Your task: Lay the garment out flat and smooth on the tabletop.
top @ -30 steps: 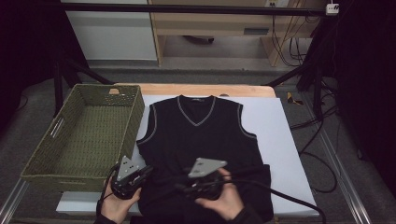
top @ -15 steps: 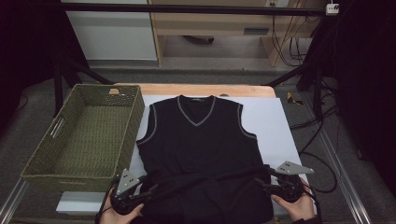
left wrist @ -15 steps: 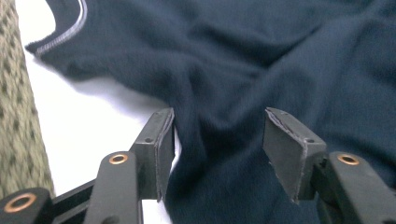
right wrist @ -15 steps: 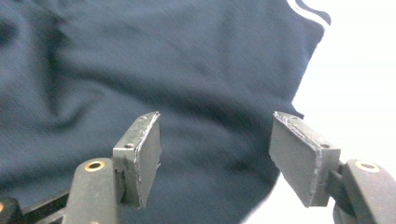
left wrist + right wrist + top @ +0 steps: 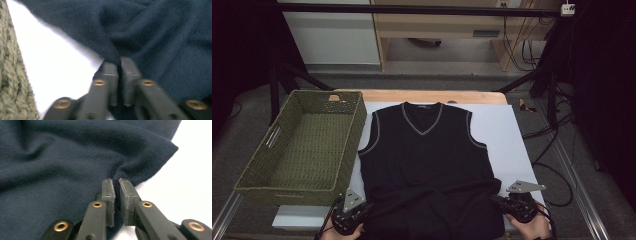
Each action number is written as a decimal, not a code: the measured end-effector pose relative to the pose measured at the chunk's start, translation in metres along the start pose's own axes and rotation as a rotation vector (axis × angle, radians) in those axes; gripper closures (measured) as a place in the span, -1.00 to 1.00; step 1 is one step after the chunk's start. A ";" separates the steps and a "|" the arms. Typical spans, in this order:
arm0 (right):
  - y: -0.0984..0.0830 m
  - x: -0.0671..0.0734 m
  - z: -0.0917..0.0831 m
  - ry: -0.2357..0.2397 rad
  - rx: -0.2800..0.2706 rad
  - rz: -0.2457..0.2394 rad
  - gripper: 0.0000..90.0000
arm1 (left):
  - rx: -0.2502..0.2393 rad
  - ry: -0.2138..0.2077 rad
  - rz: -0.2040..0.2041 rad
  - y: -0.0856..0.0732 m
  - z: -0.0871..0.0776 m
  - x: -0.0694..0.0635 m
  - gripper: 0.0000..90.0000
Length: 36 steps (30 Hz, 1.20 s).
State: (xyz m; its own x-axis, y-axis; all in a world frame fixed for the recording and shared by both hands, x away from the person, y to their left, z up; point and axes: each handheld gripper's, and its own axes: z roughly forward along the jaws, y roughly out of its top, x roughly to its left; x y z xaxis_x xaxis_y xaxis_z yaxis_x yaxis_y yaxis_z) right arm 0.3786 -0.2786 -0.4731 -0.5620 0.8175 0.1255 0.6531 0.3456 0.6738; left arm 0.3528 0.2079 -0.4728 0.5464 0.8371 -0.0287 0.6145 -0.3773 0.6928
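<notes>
Seen from above: dark navy knitted sleeveless vest, centre frame. Close up: left gripper and right gripper, just closed, pinching its hem.

Overhead forward-down; two close jaw-level views

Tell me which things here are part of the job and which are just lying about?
In use:
- dark sleeveless V-neck sweater, spread flat on the table
- left gripper, shut on the sweater's bottom hem
- right gripper, shut on the hem's other corner

Lying about:
- green woven basket, beside the sweater
- white table cover
- cables on the floor behind
</notes>
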 end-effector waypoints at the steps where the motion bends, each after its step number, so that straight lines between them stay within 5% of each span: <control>1: 0.001 0.001 -0.001 0.011 0.002 0.002 0.88 | 0.002 -0.006 -0.001 0.000 -0.001 0.000 0.93; 6: -0.001 0.010 -0.011 0.079 0.015 -0.004 0.90 | -0.011 -0.043 -0.053 -0.004 -0.015 0.006 0.95; 15: -0.027 0.014 -0.032 0.116 0.104 0.034 0.79 | -0.019 -0.004 -0.090 -0.005 -0.032 0.015 0.95; 18: -0.021 0.011 -0.031 0.075 0.011 0.016 0.11 | -0.077 -0.020 -0.102 -0.004 -0.033 0.016 0.82; 20: -0.014 0.008 -0.030 0.043 -0.060 0.021 -0.02 | -0.084 -0.008 -0.090 -0.003 -0.031 0.013 0.39; 21: -0.010 0.006 -0.027 0.033 -0.094 0.026 -0.07 | -0.077 -0.002 -0.076 -0.004 -0.029 0.010 0.36; 31: 0.022 -0.010 0.015 -0.073 -0.115 -0.019 0.00 | 0.025 0.010 -0.036 -0.008 -0.013 0.000 0.32; 36: 0.025 -0.007 0.018 -0.060 -0.129 -0.029 -0.01 | 0.034 0.041 -0.001 -0.007 -0.009 -0.003 0.50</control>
State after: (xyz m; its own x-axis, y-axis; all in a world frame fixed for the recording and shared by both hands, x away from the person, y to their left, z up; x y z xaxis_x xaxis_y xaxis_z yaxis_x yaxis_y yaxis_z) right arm 0.4086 -0.2675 -0.4701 -0.5456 0.8356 0.0638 0.5643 0.3101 0.7651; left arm 0.3411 0.2115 -0.4709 0.5225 0.8526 0.0001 0.6347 -0.3891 0.6677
